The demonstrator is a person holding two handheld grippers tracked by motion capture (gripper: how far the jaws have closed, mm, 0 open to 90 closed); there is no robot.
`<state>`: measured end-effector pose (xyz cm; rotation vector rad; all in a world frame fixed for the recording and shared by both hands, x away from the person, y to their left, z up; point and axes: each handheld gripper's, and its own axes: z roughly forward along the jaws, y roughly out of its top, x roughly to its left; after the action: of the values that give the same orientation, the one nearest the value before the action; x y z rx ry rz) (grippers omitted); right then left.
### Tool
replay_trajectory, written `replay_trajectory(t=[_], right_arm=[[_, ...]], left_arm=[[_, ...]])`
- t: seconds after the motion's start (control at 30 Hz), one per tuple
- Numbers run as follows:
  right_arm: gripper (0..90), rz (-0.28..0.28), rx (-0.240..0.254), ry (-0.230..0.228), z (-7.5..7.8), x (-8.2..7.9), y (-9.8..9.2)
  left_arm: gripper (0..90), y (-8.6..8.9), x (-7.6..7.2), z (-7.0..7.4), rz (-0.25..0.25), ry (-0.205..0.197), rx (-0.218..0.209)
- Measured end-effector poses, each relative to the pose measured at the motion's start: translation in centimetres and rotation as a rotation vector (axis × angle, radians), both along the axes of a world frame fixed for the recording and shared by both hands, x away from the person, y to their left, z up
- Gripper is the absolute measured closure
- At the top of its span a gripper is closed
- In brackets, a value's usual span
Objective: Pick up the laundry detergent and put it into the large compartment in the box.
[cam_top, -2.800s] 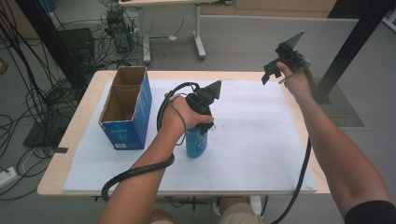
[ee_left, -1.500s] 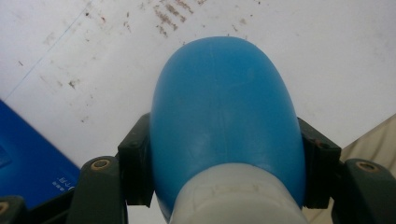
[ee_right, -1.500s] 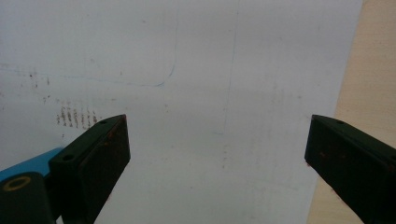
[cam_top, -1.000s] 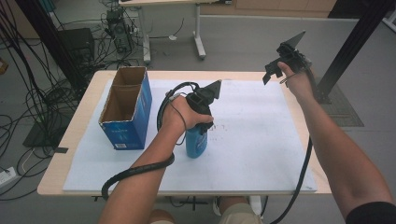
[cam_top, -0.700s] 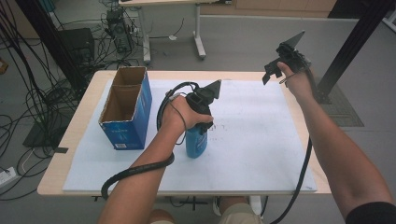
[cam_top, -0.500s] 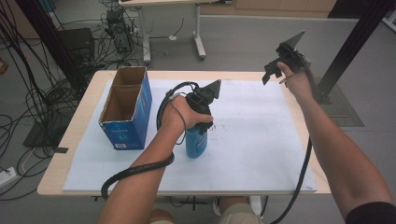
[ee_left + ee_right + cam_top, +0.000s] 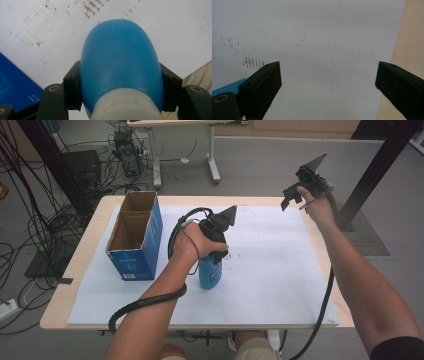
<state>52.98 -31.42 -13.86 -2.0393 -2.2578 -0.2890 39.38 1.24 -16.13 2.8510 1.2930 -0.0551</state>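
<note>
Clamped on the blue bottle [image 7: 120,67], my left gripper [image 7: 214,254] holds it upright on the white sheet [image 7: 270,265], pads pressing both its sides, just right of the open box [image 7: 134,251]. My right gripper [image 7: 328,82] hangs over the table's [image 7: 70,285] far right corner, its pads well apart around nothing.
</note>
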Motion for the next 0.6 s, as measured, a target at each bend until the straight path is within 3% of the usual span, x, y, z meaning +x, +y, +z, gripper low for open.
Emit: replay_trajectory(t=[0.6], right_arm=[[6.5,-0.003,0.006,0.004,0.04,0.01,-0.31]], left_arm=[[36.9,-0.38,0.22,0.05,0.013,0.008,0.008]])
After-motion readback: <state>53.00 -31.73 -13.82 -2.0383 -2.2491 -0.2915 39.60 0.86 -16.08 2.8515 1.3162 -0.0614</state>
